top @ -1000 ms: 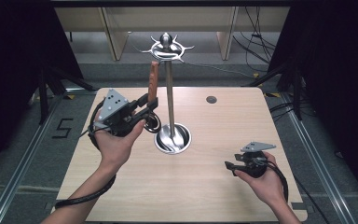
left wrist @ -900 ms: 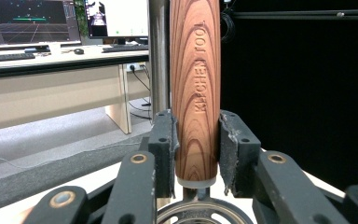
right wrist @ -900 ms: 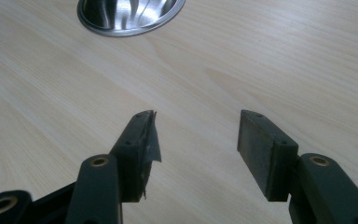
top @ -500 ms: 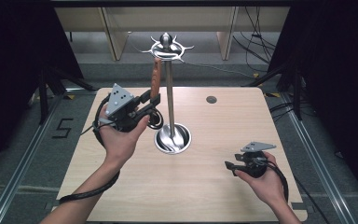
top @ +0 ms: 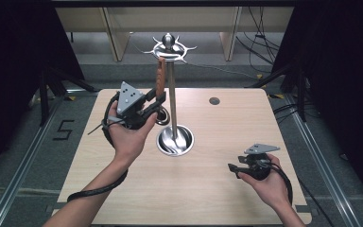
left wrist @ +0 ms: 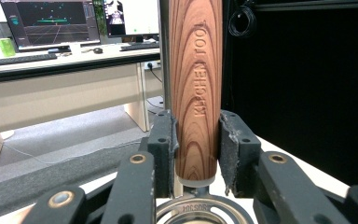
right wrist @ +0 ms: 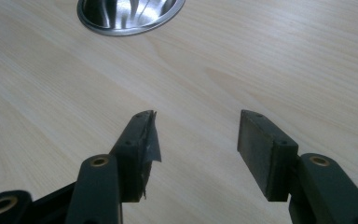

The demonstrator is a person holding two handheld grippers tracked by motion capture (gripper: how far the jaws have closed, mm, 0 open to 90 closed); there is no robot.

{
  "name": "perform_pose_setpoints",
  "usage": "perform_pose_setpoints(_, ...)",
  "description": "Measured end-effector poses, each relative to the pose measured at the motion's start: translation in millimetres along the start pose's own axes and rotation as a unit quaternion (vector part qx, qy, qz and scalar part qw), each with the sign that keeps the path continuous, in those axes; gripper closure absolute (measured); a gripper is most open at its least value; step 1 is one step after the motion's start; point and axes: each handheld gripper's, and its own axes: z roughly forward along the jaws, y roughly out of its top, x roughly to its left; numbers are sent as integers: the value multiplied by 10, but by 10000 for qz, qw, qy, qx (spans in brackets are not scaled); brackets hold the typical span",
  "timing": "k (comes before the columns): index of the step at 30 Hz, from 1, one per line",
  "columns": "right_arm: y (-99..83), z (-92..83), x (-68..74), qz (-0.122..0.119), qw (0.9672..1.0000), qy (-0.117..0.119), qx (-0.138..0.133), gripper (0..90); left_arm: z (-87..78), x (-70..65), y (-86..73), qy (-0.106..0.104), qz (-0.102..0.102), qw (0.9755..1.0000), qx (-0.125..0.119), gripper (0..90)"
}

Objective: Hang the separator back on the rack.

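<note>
the left gripper [left wrist: 198,154] has its jaws closed partway on a wooden handle [left wrist: 196,88], a pad pressed to either side near the handle's lower end. the handle stands upright, its grain running lengthwise and the words "kitchen tool" stamped up its face. below it a metal neck leads into a round steel ring [left wrist: 200,212], cut off at 6 o'clock of the left gripper view.

in the high view the left gripper [top: 158,101] holds the handle [top: 161,78] above the table [top: 217,189], just at 9 o'clock of the steel pole [top: 171,99] of a stand. the handle's top reaches near the stand's hooked crown [top: 169,47]. the stand's round base [top: 175,140] sits mid-table.

the right gripper [right wrist: 193,135] has its jaws wide apart with nothing between them, low over bare wood at 4 o'clock of the base [right wrist: 130,14].
</note>
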Motion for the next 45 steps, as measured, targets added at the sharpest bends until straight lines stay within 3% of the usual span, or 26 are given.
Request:
perform_pose_setpoints(19,-1,-1,7,-22,10000,8,41,470,34,6,-17,-75,3,10000,46,660)
perform_pose_setpoints(20,1,-2,1,-61,10000,6,49,470,25,-13,-23,-53,-158,9998,118,656)
perform_pose_setpoints(25,-1,0,3,-47,10000,12,56,470,28,8,-5,-54,-92,9999,118,618)
perform_pose_setpoints(26,1,-3,12,12,10000,24,67,470,34,0,-8,-100,-174,9997,152,604)
perform_pose_setpoints(27,5,-10,24,91,9999,31,109,470,35,9,-6,-75,-112,9998,141,589)
perform_pose_setpoints(32,-2,-1,7,-27,10000,16,52,470,14,17,-14,-138,-140,9997,162,533)
perform_pose_setpoints(33,-1,-2,3,-49,10000,15,51,470,13,39,-9,-201,-23,9997,120,524)
perform_pose_setpoints(36,1,-6,-2,-62,9999,15,79,470,-22,53,-15,-323,-79,9993,165,496)
perform_pose_setpoints(45,-1,1,8,-6,10000,14,52,470,-206,192,-87,-590,-394,9962,513,419)
